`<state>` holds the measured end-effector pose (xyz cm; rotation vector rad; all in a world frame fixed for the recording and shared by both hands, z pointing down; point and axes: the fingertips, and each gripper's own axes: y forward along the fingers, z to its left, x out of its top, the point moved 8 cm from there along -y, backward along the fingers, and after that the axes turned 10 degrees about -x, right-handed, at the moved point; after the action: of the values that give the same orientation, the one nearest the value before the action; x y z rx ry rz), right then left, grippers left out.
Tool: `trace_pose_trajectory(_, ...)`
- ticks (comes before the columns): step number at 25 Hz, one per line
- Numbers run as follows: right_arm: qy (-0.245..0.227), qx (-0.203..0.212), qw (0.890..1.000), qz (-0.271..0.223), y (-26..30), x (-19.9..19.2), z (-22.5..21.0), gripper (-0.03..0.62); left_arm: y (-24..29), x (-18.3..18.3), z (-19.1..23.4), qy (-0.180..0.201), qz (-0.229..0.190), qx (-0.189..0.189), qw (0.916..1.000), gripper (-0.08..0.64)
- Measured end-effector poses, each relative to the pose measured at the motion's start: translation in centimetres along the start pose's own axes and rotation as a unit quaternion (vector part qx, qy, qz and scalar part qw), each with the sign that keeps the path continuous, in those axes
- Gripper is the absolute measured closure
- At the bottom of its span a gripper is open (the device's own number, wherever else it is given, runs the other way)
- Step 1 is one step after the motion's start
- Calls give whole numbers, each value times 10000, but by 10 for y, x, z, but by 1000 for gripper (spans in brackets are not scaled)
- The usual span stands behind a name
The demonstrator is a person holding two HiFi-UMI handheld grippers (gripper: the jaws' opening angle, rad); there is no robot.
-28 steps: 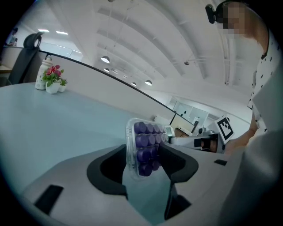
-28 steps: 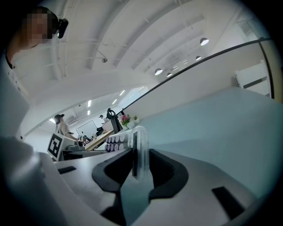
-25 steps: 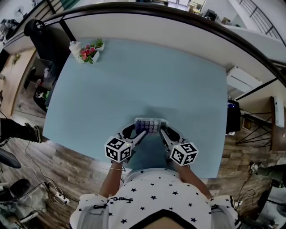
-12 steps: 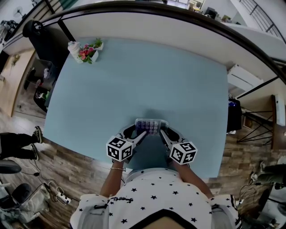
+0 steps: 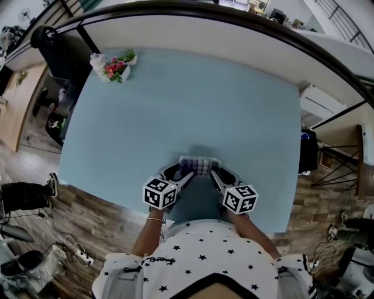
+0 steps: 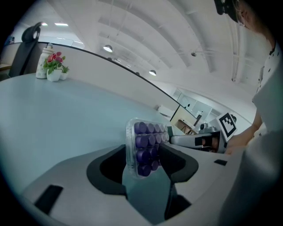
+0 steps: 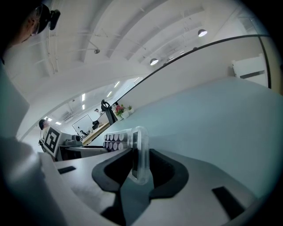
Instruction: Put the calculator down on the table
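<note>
Above the table [image 5: 175, 105], left claw [image 5: 186, 174] and right claw [image 5: 214, 174] clamp the calculator [image 5: 199, 165] — seemingly aloft.

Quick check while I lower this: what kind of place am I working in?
Most likely an open-plan office or lab workspace. A light blue table stands beside a curved railing, with a black office chair at its far corner and a power strip with cables on the wood floor.
</note>
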<state>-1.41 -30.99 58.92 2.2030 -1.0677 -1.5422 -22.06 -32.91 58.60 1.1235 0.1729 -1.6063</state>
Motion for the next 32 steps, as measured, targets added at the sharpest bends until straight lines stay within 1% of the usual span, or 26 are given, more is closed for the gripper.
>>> trace_pose_trajectory(4,-60,-54,9999,89,1,-2,-2,486,3,-2,1,-20,117,16,9999,308)
trace_pose_trajectory(10,-139,-131,9996,188,4,-3,-4,485,7,-1,1,87,299,118,9994,307)
trace_pose_trajectory(15,-363,-255,9988,205,7,0,-2,482,9,-1,2,84,334,216,9992,305)
trace_pose_trajectory(23,-635,-411,9969,213,11,4,0,471,12,1,4,234,417,424,9980,296)
trace_pose_trajectory(27,-689,-440,9964,222,12,4,0,468,13,1,5,264,423,440,9978,296)
trace_pose_trajectory(32,-1003,-491,9935,204,13,6,1,465,13,1,5,255,417,471,9977,295)
